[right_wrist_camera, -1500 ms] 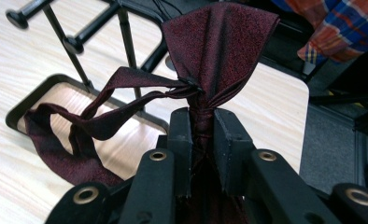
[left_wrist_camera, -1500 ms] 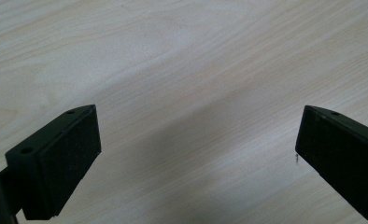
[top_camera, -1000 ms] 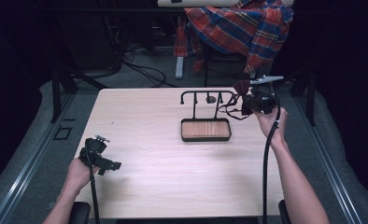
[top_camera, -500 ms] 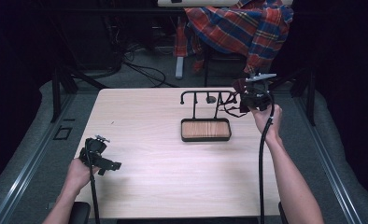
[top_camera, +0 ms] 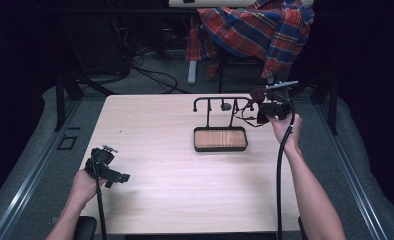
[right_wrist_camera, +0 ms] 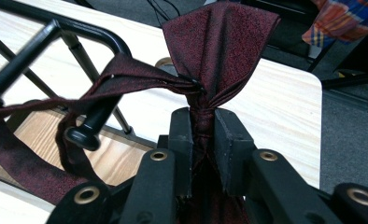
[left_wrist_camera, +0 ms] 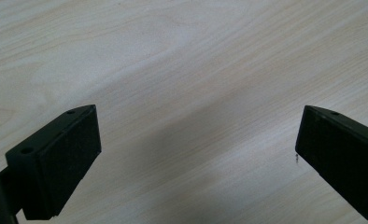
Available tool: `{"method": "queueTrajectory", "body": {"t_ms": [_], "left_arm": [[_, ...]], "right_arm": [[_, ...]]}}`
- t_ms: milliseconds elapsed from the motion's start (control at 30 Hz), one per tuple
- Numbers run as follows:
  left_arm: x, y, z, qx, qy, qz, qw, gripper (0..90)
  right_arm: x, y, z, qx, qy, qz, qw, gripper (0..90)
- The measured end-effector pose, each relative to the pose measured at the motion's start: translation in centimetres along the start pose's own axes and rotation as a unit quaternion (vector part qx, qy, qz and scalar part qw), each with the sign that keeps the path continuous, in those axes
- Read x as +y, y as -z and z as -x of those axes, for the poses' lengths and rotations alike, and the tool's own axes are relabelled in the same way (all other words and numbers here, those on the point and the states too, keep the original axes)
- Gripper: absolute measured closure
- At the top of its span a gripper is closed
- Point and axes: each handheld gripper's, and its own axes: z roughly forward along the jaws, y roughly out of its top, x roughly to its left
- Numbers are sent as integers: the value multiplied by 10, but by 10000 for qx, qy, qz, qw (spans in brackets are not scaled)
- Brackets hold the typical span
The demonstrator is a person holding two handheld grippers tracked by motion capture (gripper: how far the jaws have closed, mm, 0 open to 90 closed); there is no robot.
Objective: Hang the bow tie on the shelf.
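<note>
wooden table (top_camera: pixel 160 200) | right gripper (right_wrist_camera: pixel 203 126) clamps dark red bow tie (right_wrist_camera: pixel 219 51) by rack (top_camera: pixel 220 102) | left gripper (left_wrist_camera: pixel 196 154) wide, empty

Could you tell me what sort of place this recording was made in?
Probably a lab recording station: a bare wooden table framed by dark curtains, cables on the floor, and a plaid shirt draped behind.
</note>
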Motion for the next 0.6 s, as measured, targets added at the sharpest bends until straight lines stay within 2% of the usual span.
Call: {"method": "queueTrajectory", "body": {"t_ms": [433, 467, 600], "left_arm": [[0, 0, 0, -14, -7, -1, 10000, 2], [0, 0, 0, -11, -16, -9, 10000, 2], [0, 0, 0, -12, -25, -21, 10000, 1]], "right_arm": [[-8, -15, 0, 156, -167, -242, 9994, 778], [-8, -16, 1, 264, -225, -263, 9991, 778], [-10, -19, 2, 362, -321, -278, 9984, 778]]}}
